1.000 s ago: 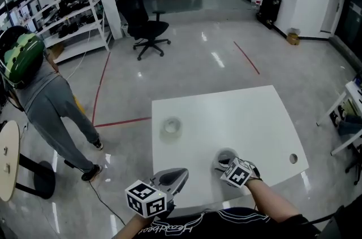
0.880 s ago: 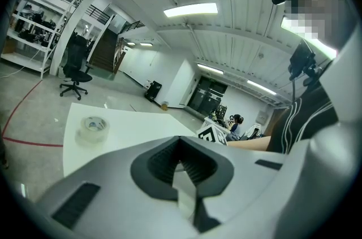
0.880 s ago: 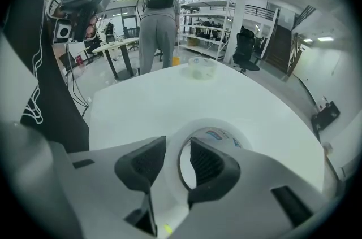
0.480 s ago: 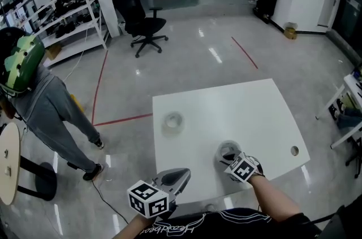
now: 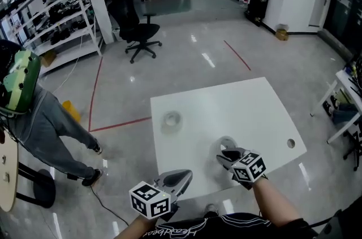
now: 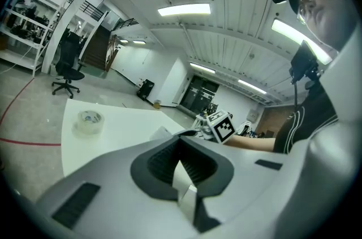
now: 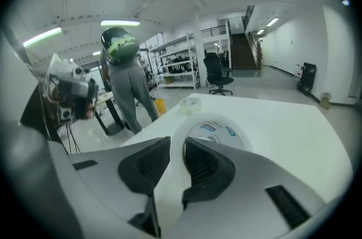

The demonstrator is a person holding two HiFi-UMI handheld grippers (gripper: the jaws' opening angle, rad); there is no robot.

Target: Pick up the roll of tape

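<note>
A clear roll of tape (image 5: 226, 143) hangs just above the white table (image 5: 249, 108), near its front edge. My right gripper (image 5: 226, 154) is shut on that roll's wall, one pad inside the ring and one outside. The right gripper view shows the held roll (image 7: 215, 130) upright and tilted between the pads of the right gripper (image 7: 176, 156). A second clear roll (image 5: 171, 119) lies flat at the table's left side, and it shows again as the second roll (image 6: 89, 121) and second roll (image 7: 190, 105). My left gripper (image 5: 176, 178) is shut and holds nothing, at the table's near left corner.
A person in grey trousers with a green helmet (image 5: 25, 113) stands left of the table. A round side table (image 5: 7, 176) is at the far left. An office chair (image 5: 136, 31) and shelves (image 5: 54, 23) stand beyond. Another desk (image 5: 346, 91) is at the right edge.
My right gripper closed on the near roll, rolled its wrist and lifted the roll off the table. My left gripper stayed close to where it was.
</note>
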